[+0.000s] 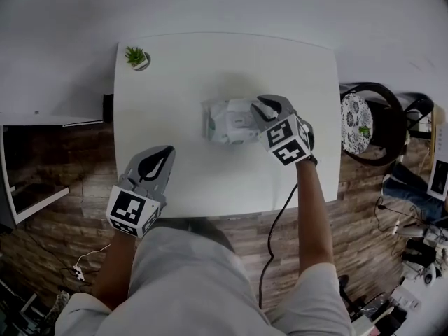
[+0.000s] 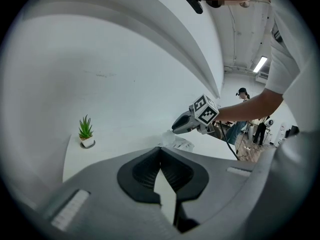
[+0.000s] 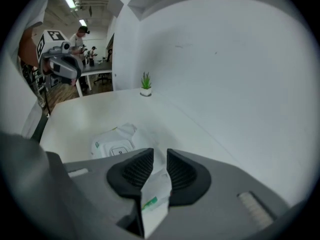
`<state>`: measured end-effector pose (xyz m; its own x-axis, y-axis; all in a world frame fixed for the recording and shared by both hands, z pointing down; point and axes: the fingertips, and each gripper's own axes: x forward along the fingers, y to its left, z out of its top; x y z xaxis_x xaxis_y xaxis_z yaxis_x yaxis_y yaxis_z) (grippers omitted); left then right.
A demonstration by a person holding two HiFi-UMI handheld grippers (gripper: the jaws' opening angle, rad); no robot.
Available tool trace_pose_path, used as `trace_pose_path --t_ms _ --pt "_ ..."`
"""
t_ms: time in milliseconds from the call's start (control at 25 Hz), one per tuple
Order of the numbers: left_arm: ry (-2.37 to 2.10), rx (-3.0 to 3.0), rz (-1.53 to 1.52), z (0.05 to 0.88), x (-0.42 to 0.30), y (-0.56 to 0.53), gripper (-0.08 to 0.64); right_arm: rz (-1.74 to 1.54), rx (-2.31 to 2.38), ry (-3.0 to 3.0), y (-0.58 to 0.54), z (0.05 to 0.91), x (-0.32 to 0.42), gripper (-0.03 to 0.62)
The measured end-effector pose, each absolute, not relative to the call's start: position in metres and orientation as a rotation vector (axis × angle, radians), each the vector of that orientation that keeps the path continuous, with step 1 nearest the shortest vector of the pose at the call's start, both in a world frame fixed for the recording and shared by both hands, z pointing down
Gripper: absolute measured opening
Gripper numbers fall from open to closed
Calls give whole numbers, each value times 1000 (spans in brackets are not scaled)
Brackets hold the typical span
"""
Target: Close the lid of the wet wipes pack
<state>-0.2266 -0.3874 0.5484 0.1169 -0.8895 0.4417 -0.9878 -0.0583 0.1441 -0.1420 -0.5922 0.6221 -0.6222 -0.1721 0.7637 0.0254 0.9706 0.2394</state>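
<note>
White wipes pack [image 1: 227, 121], one, two tongs [image 1: 164, 154] [image 1: 263, 106]

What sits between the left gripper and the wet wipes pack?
Nothing: the head view shows only bare table between the left gripper and wet wipes pack.
</note>
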Motion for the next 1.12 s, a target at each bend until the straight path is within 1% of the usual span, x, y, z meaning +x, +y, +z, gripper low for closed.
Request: trace_pose_path --t_ms 320,1120 --pt "-1801 1995 332 550 -225 -389 6 -410 -5 -2140 -598 630 -149 90" --pt "-1752 2039 329 555 -201 -390 6 -302 -193 -2123 -548 632 -125 89"
